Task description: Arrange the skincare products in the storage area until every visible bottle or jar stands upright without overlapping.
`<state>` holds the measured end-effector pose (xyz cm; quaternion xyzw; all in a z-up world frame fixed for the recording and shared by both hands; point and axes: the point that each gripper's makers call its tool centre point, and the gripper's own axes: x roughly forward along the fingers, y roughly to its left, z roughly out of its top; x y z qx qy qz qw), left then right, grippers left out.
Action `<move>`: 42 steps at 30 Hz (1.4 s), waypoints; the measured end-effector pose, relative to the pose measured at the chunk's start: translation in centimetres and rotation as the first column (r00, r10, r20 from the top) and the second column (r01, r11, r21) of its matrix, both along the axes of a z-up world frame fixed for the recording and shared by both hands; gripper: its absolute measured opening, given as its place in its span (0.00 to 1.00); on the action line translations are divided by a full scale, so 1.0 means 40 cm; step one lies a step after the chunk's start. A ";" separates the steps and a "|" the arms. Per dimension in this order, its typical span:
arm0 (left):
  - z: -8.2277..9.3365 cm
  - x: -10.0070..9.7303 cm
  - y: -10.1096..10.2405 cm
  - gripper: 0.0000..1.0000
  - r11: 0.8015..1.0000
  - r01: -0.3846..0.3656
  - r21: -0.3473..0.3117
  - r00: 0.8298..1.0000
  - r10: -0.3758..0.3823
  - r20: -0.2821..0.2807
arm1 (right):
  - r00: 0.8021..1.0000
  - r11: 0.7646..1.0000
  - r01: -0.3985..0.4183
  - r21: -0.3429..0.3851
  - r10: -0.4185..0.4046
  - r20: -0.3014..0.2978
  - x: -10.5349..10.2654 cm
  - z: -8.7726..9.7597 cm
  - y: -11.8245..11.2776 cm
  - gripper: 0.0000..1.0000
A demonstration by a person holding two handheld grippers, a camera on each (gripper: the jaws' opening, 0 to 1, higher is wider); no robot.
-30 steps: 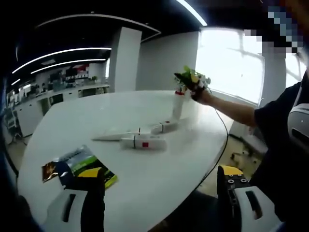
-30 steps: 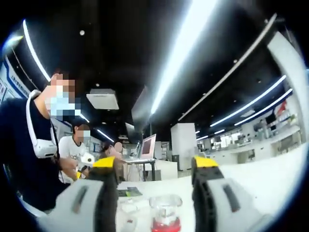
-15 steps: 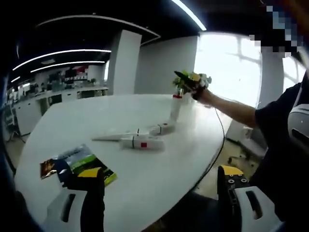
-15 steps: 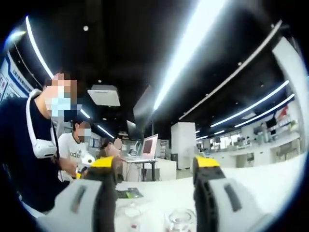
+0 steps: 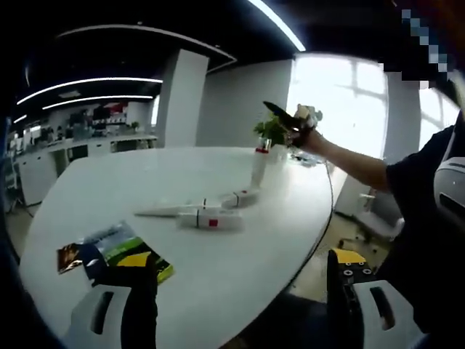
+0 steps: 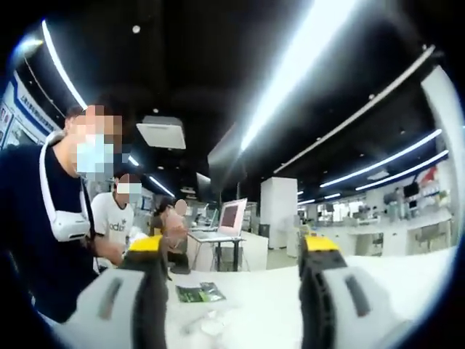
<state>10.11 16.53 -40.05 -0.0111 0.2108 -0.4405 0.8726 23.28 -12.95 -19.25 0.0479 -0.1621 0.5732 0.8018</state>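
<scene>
Worktop (image 5: 218,283), white and rounded, fills my left gripper view; my left tool (image 5: 240,291) hangs spread above its near edge, holding nothing. 1 bottle (image 5: 259,166) stands upright far across, 3 tubes (image 5: 211,217) lie flat mid-worktop, and a booklet (image 5: 116,251) rests near my jaws. My right tool (image 5: 287,120) hovers just above the bottle. In my right gripper view, the right tool (image 6: 231,291) is spread, empty, facing a laptop (image 6: 231,218).
</scene>
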 end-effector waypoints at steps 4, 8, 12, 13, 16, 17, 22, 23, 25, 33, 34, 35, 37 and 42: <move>0.000 0.001 -0.002 0.99 1.000 0.010 -0.006 1.000 -0.010 0.001 | 1.000 1.000 -0.001 0.019 0.001 -0.030 -0.015 0.021 0.027 0.87; -0.001 0.001 -0.001 0.99 1.000 0.012 -0.014 1.000 -0.012 0.000 | 0.999 0.998 -0.028 0.059 0.031 -0.043 -0.033 0.043 0.048 0.90; -0.006 -0.002 0.001 0.99 1.000 0.014 -0.016 1.000 -0.014 -0.002 | 0.995 0.990 -0.062 0.125 0.071 -0.068 -0.042 0.075 0.061 0.90; -0.007 -0.001 0.003 0.99 1.000 0.012 -0.016 1.000 -0.012 -0.002 | 0.995 0.988 -0.066 0.139 0.076 -0.066 -0.043 0.083 0.062 0.90; -0.004 0.000 0.007 0.99 1.000 0.008 -0.027 1.000 -0.008 0.001 | 0.996 0.983 -0.074 0.170 0.082 -0.041 -0.060 0.104 0.074 0.91; -0.003 0.000 0.007 0.99 1.000 0.009 -0.029 1.000 -0.009 0.002 | 0.996 0.979 -0.079 0.186 0.086 -0.032 -0.067 0.114 0.077 0.92; -0.008 -0.003 0.012 0.99 0.999 0.011 -0.035 1.000 -0.011 -0.001 | 0.995 0.964 -0.087 0.249 0.095 -0.019 -0.081 0.152 0.064 0.88; -0.009 -0.004 0.013 0.99 0.999 0.012 -0.037 1.000 -0.012 -0.002 | 0.996 0.966 -0.079 0.247 0.085 -0.012 -0.081 0.154 0.064 0.87; -0.011 -0.005 0.013 0.99 0.999 0.015 -0.044 1.000 -0.015 -0.003 | 0.997 0.970 -0.072 0.231 0.075 -0.003 -0.086 0.154 0.072 0.86; -0.010 -0.007 0.019 0.99 0.998 0.022 -0.062 1.000 -0.022 0.000 | 0.999 0.991 -0.041 0.127 0.038 0.024 -0.087 0.130 0.128 0.87; -0.010 -0.007 0.023 0.99 0.998 0.022 -0.064 1.000 -0.022 0.001 | 0.999 0.996 -0.028 0.090 0.026 0.020 -0.083 0.115 0.140 0.87; -0.010 -0.007 0.027 0.99 0.998 0.020 -0.066 1.000 -0.020 0.001 | 0.999 0.998 -0.015 0.055 0.013 0.031 -0.081 0.102 0.151 0.86; -0.013 -0.007 0.036 0.99 0.997 0.015 -0.073 1.000 -0.015 0.001 | 1.000 1.000 0.009 -0.013 -0.009 0.025 -0.078 0.070 0.184 0.85; -0.019 -0.018 0.046 0.99 0.996 0.011 -0.084 1.000 -0.011 -0.001 | 0.997 0.994 0.014 -0.112 -0.005 0.080 -0.104 0.018 0.256 0.83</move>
